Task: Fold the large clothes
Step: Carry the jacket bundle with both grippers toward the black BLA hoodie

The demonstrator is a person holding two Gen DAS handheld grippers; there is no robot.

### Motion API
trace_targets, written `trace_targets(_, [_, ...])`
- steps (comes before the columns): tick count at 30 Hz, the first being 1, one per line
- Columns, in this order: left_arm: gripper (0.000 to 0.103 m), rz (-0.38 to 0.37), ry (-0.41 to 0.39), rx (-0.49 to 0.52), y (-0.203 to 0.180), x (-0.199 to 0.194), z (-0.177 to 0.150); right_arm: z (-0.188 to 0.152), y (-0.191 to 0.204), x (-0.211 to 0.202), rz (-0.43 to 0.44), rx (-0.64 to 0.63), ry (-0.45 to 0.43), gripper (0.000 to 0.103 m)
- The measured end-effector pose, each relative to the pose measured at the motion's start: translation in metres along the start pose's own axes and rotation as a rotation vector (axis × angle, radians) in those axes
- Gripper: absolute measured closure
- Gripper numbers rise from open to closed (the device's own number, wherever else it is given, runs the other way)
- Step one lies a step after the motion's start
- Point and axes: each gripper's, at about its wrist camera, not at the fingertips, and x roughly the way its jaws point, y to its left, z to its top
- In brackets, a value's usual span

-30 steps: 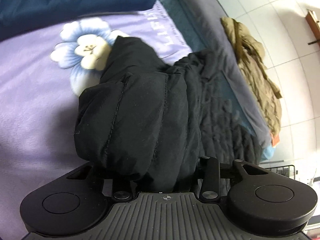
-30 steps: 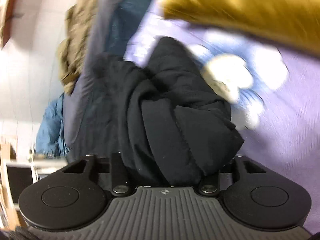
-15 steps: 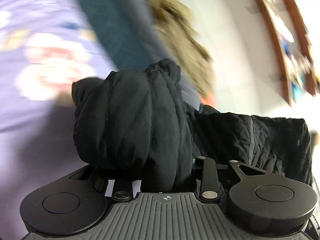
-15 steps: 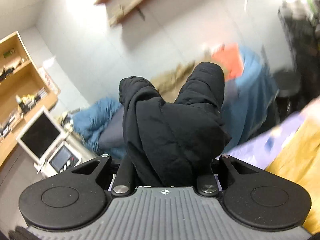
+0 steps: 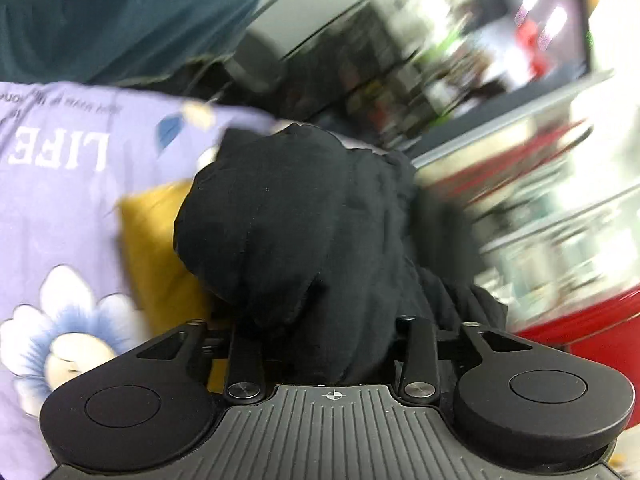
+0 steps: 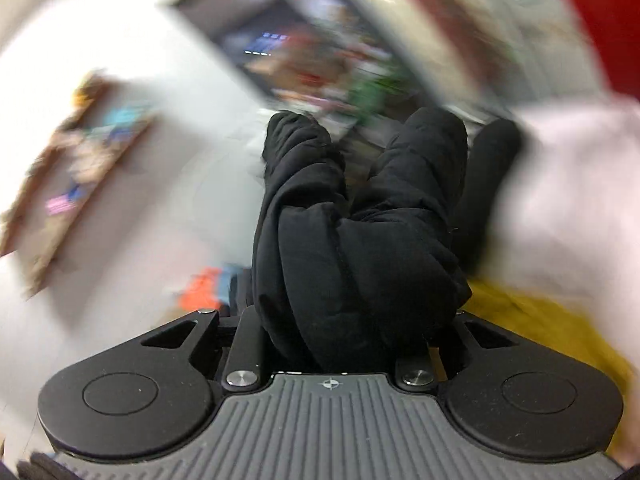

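A black padded jacket point(image 5: 280, 208) is bunched up between the jaws of my left gripper point(image 5: 324, 288). The cloth hides the fingers, and the jaws are opening around it. More of the jacket hangs off to the right. In the right wrist view another bunch of the same black jacket point(image 6: 360, 248) fills the jaws of my right gripper point(image 6: 332, 300). Two folds of it stick up ahead of the fingers, which are covered as well. These jaws are also opening with the cloth between them. Both views are blurred by fast motion.
A purple sheet point(image 5: 60, 200) with a flower and "LIFE" print lies at left, with a mustard garment point(image 5: 160, 260) on it and teal cloth point(image 5: 120, 20) beyond. Blurred shelves and a screen point(image 5: 520, 40) fill the right. The right wrist view shows a wooden wall shelf point(image 6: 80, 160) and the mustard garment point(image 6: 540, 332).
Both grippers have swung fast with the jacket still bunched in them. The views turned from the bed and the olive coat towards the shelves and screen. Blur has grown.
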Motion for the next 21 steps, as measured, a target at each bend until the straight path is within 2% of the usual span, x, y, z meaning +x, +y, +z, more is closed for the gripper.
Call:
trace_targets(2, [0.004,0.018,0.026,-0.048,0.017,0.015,0.0,-0.028,-0.057,0.01,-0.082,0.214,0.051,0.069])
trace_targets(3, [0.001,0.008,0.044,-0.087,0.026,0.018,0.002,-0.042,-0.085,0.012,-0.08,0.333,0.067,0.064])
trace_targets(5, [0.0,0.005,0.082,-0.115,0.035,0.023,0.007,-0.065,-0.127,0.014,-0.009,0.525,0.063,0.055])
trace_targets(6, [0.0,0.011,0.089,-0.095,0.039,0.02,0.001,-0.07,-0.133,0.014,0.001,0.551,0.062,0.054])
trace_targets(8, [0.0,0.03,0.081,-0.055,0.038,0.015,-0.003,-0.068,-0.126,0.016,-0.015,0.484,0.068,0.051])
trace_targets(10, [0.0,0.031,0.064,-0.077,0.041,0.007,0.002,-0.059,-0.117,0.019,-0.053,0.395,0.079,0.04])
trace_targets(11, [0.0,0.023,0.059,-0.096,0.043,0.002,0.0,-0.054,-0.113,0.02,-0.063,0.373,0.091,0.039])
trace_targets(13, [0.0,0.02,0.043,-0.125,0.047,-0.007,0.001,-0.053,-0.108,0.022,-0.086,0.375,0.116,0.029])
trace_targets(15, [0.0,0.034,0.029,-0.114,0.05,-0.022,0.001,-0.046,-0.111,0.02,-0.1,0.38,0.138,0.026])
trace_targets(19, [0.0,0.1,-0.022,-0.033,0.05,-0.06,-0.001,-0.038,-0.081,0.017,-0.161,0.248,0.197,0.013])
trace_targets(21, [0.0,0.167,-0.063,-0.007,0.054,-0.081,-0.001,-0.029,-0.072,0.015,-0.191,0.151,0.219,0.011])
